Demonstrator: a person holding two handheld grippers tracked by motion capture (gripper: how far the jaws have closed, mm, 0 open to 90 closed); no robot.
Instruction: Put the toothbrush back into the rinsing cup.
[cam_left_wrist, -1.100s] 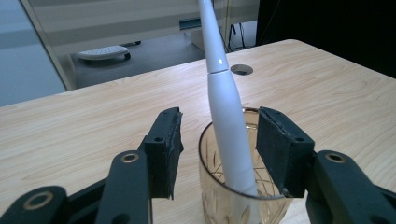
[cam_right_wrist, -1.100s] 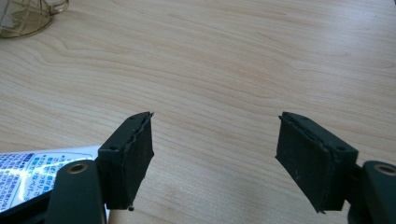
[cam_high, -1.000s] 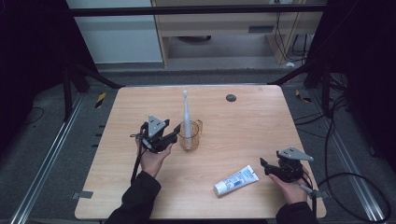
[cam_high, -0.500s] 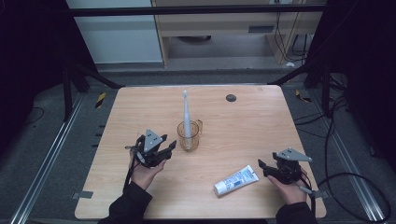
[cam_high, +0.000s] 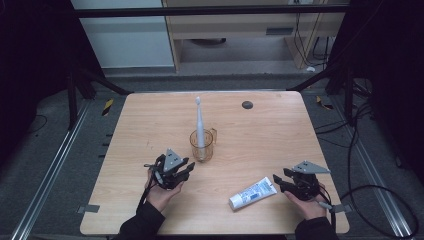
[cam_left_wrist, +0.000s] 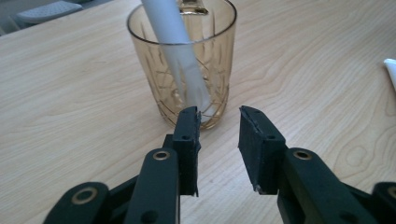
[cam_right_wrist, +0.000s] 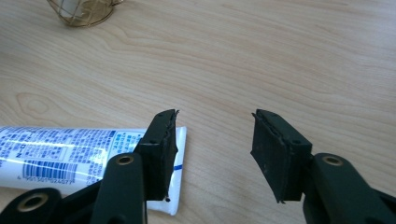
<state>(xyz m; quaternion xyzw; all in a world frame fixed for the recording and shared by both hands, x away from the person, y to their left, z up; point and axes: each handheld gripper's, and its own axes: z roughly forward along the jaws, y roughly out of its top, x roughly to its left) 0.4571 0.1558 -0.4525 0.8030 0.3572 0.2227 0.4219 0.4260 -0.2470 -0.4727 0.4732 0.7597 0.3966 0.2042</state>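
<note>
Left gripper (cam_high: 186, 169) sits just short of the amber cut-glass cup (cam_high: 202, 145); in the left gripper view the cup (cam_left_wrist: 187, 65) stands straight ahead of the jaws, a little beyond the tips, untouched. White plastic toothbrush (cam_high: 199, 122) stands upright inside it, leaning slightly. Left jaws partly open, have just been closing, nothing between them. Right gripper (cam_high: 279, 181) has its jaws half open, also just been closing, only bare wooden table (cam_right_wrist: 289, 60) in the gap. White-and-blue toothpaste tube (cam_right_wrist: 70, 151) lies flat, its crimped end under and outside the left-hand jaw in the right gripper view; contact unclear.
</note>
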